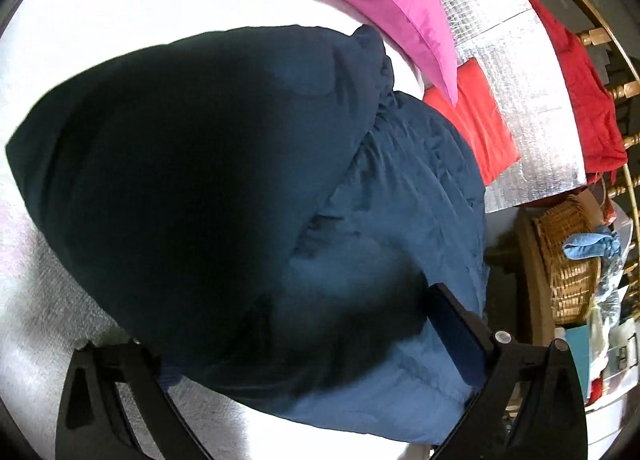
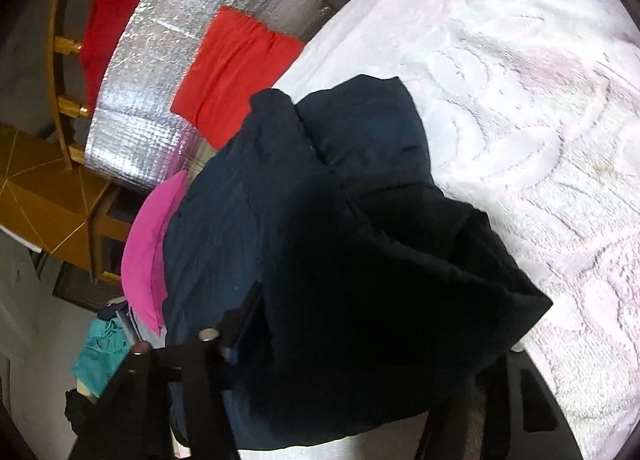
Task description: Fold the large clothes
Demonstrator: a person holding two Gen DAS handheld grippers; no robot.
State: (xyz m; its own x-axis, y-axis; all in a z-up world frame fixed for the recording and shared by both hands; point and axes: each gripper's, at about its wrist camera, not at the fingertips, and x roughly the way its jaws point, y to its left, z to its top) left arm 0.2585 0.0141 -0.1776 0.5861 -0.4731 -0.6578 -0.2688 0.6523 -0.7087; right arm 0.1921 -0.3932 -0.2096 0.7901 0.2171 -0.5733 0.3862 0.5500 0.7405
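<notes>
A large dark navy padded garment (image 1: 224, 187) lies bunched on the white textured bedspread (image 1: 100, 19); it also fills the middle of the right wrist view (image 2: 360, 252). My left gripper (image 1: 304, 372) has its jaws wide apart around the garment's lower edge; the right finger (image 1: 456, 336) rests on the blue fabric and the left finger is partly under it. My right gripper (image 2: 352, 372) is mostly covered by the dark cloth; only the left finger (image 2: 224, 352) shows, pressed against the fabric.
A pink cushion (image 1: 384, 3), a folded red cloth (image 1: 480, 123) and a silver foil mat (image 1: 520, 71) lie beyond the garment. A darker red garment (image 1: 580, 91) hangs on a wooden rail. A wicker basket (image 1: 568, 252) stands off the bed's edge.
</notes>
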